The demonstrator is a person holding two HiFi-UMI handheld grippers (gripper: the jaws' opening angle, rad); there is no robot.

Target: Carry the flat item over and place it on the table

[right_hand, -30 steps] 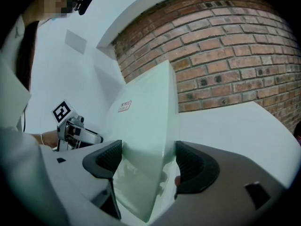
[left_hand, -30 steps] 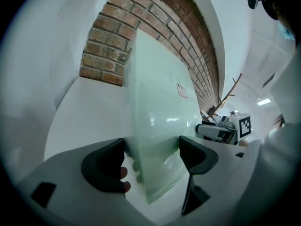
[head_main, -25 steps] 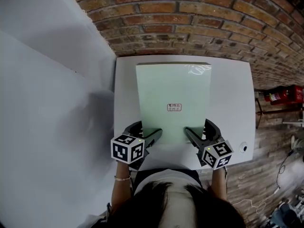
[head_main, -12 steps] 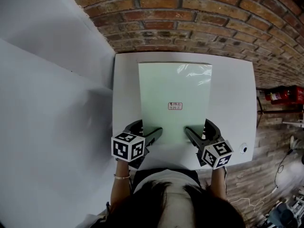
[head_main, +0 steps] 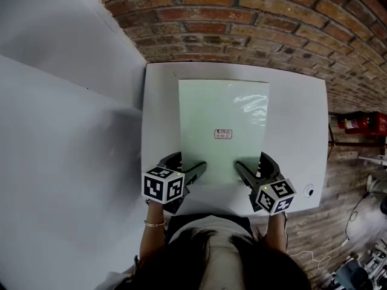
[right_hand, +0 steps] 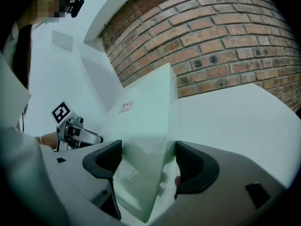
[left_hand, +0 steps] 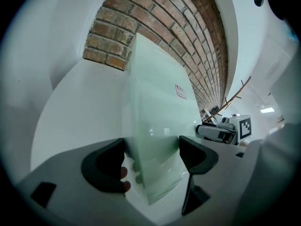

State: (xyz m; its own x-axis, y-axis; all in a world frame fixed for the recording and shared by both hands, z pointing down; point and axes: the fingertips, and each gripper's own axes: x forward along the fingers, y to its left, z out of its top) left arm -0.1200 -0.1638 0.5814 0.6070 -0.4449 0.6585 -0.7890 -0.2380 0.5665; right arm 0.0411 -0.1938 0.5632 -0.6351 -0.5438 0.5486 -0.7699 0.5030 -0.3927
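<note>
I have both claws clamped on the near edge of the green sheet [head_main: 224,119], one at each near corner. In the head view the left claw [head_main: 188,167] bites the near left corner and the right claw [head_main: 253,167] the near right one, with their marker cubes toward me.

In the left gripper view, the left claw [left_hand: 151,157] has the sheet [left_hand: 155,107] edge-on between its two dark jaws, filling the gap. The right gripper view shows the same: the right claw [right_hand: 148,161] is closed on the sheet [right_hand: 146,117], whose clear wrapping wrinkles between the jaws.

The sheet is pale green and glossy, with a small label [head_main: 222,134] near its middle. It stretches away from me over the white tabletop [head_main: 296,132], its far edge close to the side that meets the brick wall [head_main: 242,17]. I cannot tell whether it already lies flat on the tabletop or hangs just above it.

A red fire extinguisher [head_main: 363,123] lies off to the right, beyond the tabletop's edge.
</note>
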